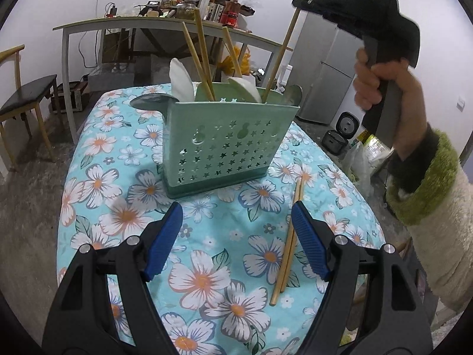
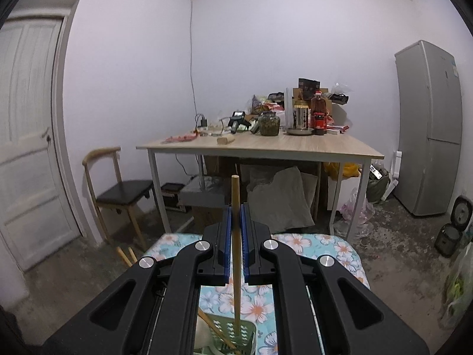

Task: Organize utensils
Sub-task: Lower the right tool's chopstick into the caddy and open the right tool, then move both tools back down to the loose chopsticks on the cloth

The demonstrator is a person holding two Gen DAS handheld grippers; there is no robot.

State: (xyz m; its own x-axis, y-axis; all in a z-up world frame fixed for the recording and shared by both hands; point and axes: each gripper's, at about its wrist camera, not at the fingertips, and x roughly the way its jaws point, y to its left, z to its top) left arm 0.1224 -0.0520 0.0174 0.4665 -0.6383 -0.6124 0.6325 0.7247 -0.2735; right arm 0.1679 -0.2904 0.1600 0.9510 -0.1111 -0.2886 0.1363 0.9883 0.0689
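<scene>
Looking forward along our left gripper [image 1: 236, 230], we see its blue-padded jaws spread wide above a small table covered in a turquoise floral tablecloth [image 1: 97, 153]; nothing sits between them. Just beyond the fingertips stands a pale green utensil holder [image 1: 227, 148] with star-shaped holes. Several bamboo chopsticks [image 1: 202, 59] lean inside it, along with a white spoon [image 1: 180, 80] and a metal spoon [image 1: 153, 100] at its left end. Two more chopsticks [image 1: 288, 242] lie side by side on the cloth, near and to the right, just beside the right-hand finger.

High on the right, our right hand [image 1: 381, 85] grips the handle of the right gripper [image 2: 236, 230]. In its own view, that gripper's jaws are pressed onto a single chopstick [image 2: 235, 254], held upright, its lower end dipping into the green holder below.

Farther off we see a wooden table [image 2: 295, 145] crowded with jars and bottles, a chair [image 2: 124, 192] to the left, a white door [image 2: 26, 136], and a grey refrigerator [image 2: 431, 130] to the right.
</scene>
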